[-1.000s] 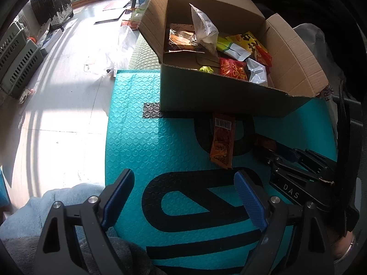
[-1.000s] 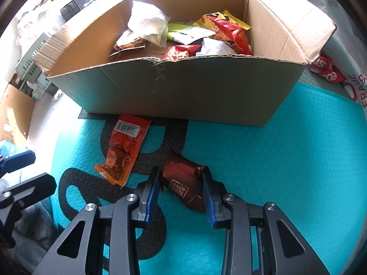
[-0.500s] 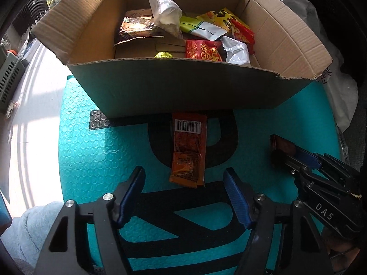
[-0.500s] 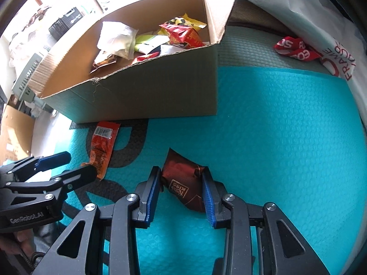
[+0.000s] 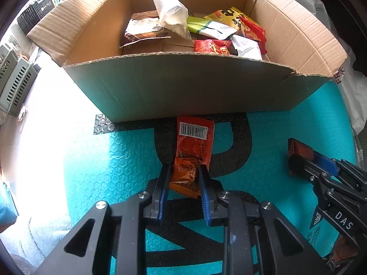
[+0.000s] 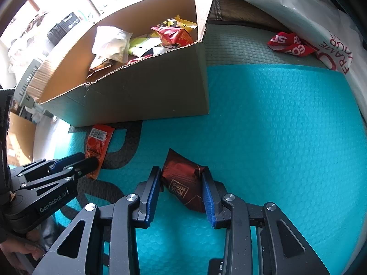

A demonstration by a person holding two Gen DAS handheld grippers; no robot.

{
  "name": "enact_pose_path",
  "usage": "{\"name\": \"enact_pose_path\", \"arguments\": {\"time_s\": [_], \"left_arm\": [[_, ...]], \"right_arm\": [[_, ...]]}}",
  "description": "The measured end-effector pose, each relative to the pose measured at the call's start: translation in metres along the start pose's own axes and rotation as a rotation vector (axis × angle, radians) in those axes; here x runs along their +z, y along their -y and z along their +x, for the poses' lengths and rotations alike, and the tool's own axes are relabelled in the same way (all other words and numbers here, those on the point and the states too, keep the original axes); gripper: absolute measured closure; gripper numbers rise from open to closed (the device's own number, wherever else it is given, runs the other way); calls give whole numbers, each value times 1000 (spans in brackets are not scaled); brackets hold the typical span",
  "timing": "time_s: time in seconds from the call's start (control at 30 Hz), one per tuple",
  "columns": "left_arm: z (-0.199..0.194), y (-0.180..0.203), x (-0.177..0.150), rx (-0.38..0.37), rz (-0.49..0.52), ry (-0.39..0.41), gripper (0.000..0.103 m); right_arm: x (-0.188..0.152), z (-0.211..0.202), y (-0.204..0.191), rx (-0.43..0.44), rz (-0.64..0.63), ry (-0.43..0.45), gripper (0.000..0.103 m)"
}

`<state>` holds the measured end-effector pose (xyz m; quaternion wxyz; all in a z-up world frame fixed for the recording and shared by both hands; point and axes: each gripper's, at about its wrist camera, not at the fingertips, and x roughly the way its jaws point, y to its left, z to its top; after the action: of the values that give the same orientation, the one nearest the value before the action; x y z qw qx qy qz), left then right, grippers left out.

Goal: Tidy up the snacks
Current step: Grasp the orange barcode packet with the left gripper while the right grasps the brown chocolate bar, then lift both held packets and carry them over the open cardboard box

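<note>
Left gripper (image 5: pixel 183 171) closed onto barcoded orange packet (image 5: pixel 192 151).

Daylight from the upper left blows the floor (image 5: pixel 45 119) white, the box (image 5: pixel 183 87) front is shadowed, and edges bend and darken.

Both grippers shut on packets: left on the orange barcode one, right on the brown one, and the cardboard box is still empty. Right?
Not quite: the cardboard box already holds several snack packets, as the left wrist view shows. The rest stands: left gripper is shut on the orange barcode packet, right gripper on the brown packet.
</note>
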<state>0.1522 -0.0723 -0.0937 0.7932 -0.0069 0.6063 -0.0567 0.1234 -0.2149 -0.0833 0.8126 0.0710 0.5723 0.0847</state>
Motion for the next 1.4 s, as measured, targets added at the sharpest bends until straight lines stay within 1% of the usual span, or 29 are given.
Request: {"name": "enact_pose_path", "arguments": {"time_s": [0.13,0.3,0.6,0.67,0.9,1.0,1.23,1.4], "left_arm": [[-5,-6,-5,-26,-17,-15,81],[-14,-15,-20,-58,-21,-18,81],[-50,-16,-47,-91,-31,3,82],[-63,-18,-53,-99,-35,9,82],[-88,-24,-66,-110,-44,32,82],[-88,-24,-62,-118,-55,38,82],[-107,-26,-67,-134,-69,59,82],[-128,-24,-61,-132,-61,109,82]], "right_arm": [[0,-4,-1,-2,0,10,69],[-4,-12,-2,-5,2,19,69],[-21,-28,-11,20,-9,24,69],[-25,-31,-15,30,-13,23,69],[-37,-38,-27,58,-32,22,69],[-40,-42,-32,65,-45,26,69],[-43,-53,-43,91,-67,37,69],[-39,-67,-50,113,-76,65,69]]}}
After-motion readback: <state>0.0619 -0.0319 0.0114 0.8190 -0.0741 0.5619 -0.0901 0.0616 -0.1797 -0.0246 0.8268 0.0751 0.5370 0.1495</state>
